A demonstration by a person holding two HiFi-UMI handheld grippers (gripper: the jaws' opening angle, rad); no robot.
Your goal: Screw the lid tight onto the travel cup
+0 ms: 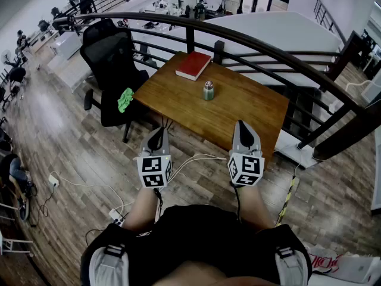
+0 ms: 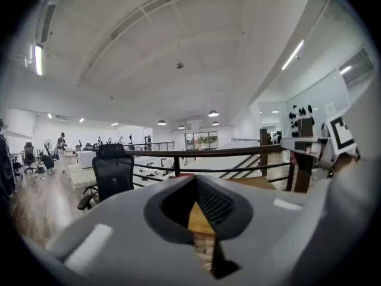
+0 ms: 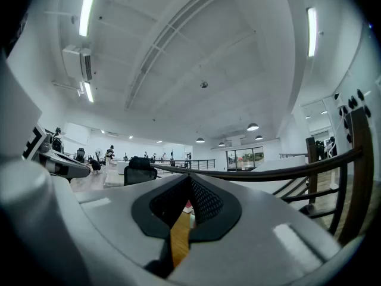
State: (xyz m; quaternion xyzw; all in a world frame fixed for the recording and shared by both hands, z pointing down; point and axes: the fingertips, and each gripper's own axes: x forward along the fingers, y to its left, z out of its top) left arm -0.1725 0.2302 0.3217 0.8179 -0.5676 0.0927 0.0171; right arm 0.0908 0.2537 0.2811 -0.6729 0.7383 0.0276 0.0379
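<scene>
The small green travel cup [image 1: 208,90] with a silvery lid on top stands upright near the middle of the wooden table [image 1: 250,112]. Both grippers are held close to the person's body, well short of the table's near edge and apart from the cup. My left gripper [image 1: 156,134] is shut with nothing in it. My right gripper [image 1: 240,127] is shut and empty too. In the left gripper view the left gripper's [image 2: 199,210] jaws meet, with table wood showing through the gap. The right gripper view shows the right gripper's [image 3: 184,216] jaws likewise together.
A red book [image 1: 193,65] lies at the table's far edge. A black office chair [image 1: 113,64] with a green cloth [image 1: 125,99] on it stands left of the table. A dark curved railing [image 1: 256,42] runs behind. Cables and a power strip [image 1: 116,216] lie on the floor.
</scene>
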